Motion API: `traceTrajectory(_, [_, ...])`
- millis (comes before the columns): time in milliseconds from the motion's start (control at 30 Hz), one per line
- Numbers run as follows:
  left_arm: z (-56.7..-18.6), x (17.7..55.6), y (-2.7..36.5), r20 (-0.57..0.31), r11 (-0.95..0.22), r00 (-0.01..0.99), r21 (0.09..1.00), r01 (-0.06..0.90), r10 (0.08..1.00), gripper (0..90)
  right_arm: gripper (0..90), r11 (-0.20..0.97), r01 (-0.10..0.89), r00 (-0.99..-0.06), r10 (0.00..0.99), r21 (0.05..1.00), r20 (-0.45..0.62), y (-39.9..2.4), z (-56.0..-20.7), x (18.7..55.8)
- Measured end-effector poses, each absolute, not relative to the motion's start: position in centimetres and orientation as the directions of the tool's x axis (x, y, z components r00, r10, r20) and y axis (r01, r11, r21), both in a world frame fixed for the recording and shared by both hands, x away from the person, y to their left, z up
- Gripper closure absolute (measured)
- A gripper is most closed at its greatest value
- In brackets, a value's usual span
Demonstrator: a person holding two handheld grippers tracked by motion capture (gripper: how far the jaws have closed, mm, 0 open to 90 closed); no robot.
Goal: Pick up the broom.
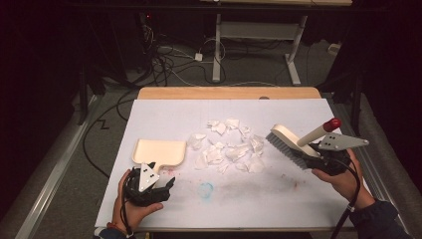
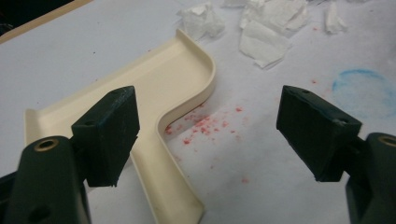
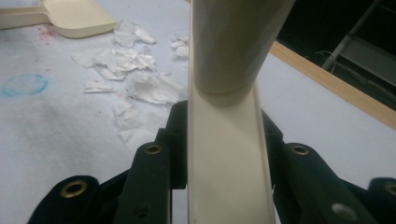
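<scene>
The right gripper (image 1: 318, 158) is clamping tight on the brush (image 1: 293, 142), jaws pressed against both flat sides of its cream back, as the right gripper view is showing; the handle with the red tip is angling up and away to the right. The left gripper (image 1: 161, 185) is standing wide open with nothing between its pads (image 2: 111, 135), hovering just over the dustpan (image 1: 160, 152) handle, which in the left gripper view is running past the left pad and not yet being squeezed.

The brush is hanging at the right side of the sheet, bristles pointing down and left toward the paper scraps (image 1: 230, 147), apparently just above the surface. The scraps are lying in a loose heap at the middle of the sheet, between brush and dustpan. The dustpan is lying flat to the left of the heap, its open lip facing the scraps, its handle pointing back toward the person.

The brush is looking stiff and light, and the flat back is giving the jaws a sure seat. The dustpan is thin, smooth plastic, likely light and a bit slippery; the narrow handle near where it widens is looking like the best place to pinch, so the pan stays flat while being pushed against. The scraps are torn tissue, very light and soft, and will probably scatter or ride up over the lip if swept hard.

Red specks (image 2: 205, 126) and a blue ring mark (image 1: 206, 188) are staining the white sheet (image 1: 159, 112), which is covering a wooden table (image 1: 229, 92)
</scene>
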State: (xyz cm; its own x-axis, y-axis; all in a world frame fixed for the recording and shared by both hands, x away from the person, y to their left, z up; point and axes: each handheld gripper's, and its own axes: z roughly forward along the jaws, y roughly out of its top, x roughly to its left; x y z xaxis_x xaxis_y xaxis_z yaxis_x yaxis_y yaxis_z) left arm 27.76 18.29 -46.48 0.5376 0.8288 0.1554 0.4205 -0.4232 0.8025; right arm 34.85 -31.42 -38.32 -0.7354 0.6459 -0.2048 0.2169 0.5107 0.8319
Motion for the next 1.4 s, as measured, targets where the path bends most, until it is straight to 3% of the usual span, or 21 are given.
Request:
traceTrajectory(800, [-46.9,27.7,21.1,0.145,-0.397,0.513,0.814,0.425,0.846,18.7,67.8,0.519,0.243,-0.65,0.714,0.819,-0.26,-31.8,-39.7,37.2])
traceTrajectory(1400, [-47.4,27.0,21.0,0.154,-0.412,0.523,0.807,0.423,0.838,17.5,67.8,0.519,0.25,-0.658,0.71,0.817,-0.249,-30.8,-40.3,38.9])
